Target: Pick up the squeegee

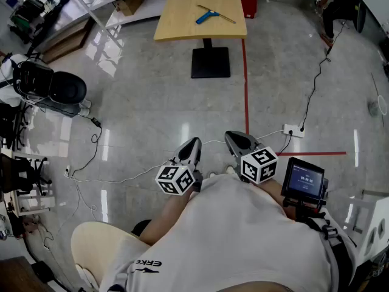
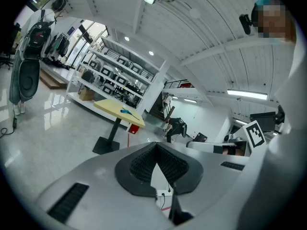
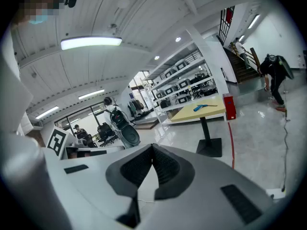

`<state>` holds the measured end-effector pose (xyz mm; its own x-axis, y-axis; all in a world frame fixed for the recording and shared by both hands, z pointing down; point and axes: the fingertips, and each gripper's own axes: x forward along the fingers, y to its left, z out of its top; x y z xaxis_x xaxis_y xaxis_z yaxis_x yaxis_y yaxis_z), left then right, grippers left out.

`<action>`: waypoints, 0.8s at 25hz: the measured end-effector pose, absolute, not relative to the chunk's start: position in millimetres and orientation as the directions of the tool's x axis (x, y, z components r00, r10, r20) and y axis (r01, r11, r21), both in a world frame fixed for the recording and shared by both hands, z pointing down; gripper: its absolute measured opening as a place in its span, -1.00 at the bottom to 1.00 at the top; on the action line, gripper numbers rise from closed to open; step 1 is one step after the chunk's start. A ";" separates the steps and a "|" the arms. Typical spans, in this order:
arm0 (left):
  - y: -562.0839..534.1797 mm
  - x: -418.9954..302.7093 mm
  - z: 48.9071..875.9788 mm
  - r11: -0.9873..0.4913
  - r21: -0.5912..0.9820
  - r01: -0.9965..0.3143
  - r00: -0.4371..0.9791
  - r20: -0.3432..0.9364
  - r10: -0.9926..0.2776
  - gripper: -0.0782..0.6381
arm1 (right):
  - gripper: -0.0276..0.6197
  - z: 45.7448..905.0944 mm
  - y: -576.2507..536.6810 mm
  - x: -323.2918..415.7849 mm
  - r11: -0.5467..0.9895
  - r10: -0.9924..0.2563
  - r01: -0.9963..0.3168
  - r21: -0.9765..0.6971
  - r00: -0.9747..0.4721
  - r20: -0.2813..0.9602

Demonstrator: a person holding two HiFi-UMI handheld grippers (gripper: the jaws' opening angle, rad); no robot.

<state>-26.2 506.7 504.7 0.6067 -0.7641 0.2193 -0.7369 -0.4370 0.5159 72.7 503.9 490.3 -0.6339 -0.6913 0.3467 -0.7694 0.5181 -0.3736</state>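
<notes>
The left gripper [image 1: 193,145] and the right gripper [image 1: 232,139] both have their jaws pressed together on nothing. The blue-handled squeegee [image 1: 206,14] lies far off on a square yellow wooden table [image 1: 176,24]. Only the gripper views show the white ribbed ceiling [image 3: 144,18]. The head view shows the glossy grey floor [image 1: 152,102].

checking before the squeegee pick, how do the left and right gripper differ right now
The left gripper leans toward the right of the head view, while the right gripper leans toward the left, so their tips converge. The right gripper's tip reaches slightly further toward the table than the left gripper's. Shared: both have jaws shut with nothing between them, and both are far from the squeegee lying on that table.
</notes>
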 end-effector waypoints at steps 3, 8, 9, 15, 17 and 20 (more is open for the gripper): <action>505.9 -26.9 504.2 -0.433 0.516 -0.739 0.603 0.219 -0.767 -0.77 | -0.90 490.5 503.9 73.2 0.518 -0.691 -0.768 -0.376 -0.635 0.346; 506.5 -27.0 506.8 -0.420 0.526 -0.740 0.596 0.222 -0.772 -0.77 | -0.90 491.6 504.6 74.0 0.523 -0.687 -0.765 -0.376 -0.639 0.345; 506.6 -27.3 506.9 -0.419 0.526 -0.740 0.596 0.223 -0.772 -0.77 | -0.90 491.4 504.9 73.7 0.523 -0.687 -0.764 -0.377 -0.640 0.344; 507.8 -30.9 506.4 -0.413 0.524 -0.744 0.591 0.231 -0.773 -0.77 | -0.90 489.1 507.3 68.3 0.520 -0.683 -0.750 -0.409 -0.652 0.329; 508.9 -33.5 505.8 -0.408 0.522 -0.749 0.586 0.235 -0.775 -0.77 | -0.90 488.4 508.7 65.9 0.521 -0.679 -0.745 -0.416 -0.657 0.328; 508.0 -32.2 506.7 -0.395 0.522 -0.756 0.576 0.243 -0.781 -0.77 | -0.90 491.1 508.0 66.9 0.526 -0.666 -0.736 -0.427 -0.668 0.331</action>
<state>-32.2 508.0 506.7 0.5757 -0.7806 0.2435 -0.7561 -0.3948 0.5219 66.9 508.0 491.1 -0.6682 -0.6665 0.3306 -0.7357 0.5261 -0.4265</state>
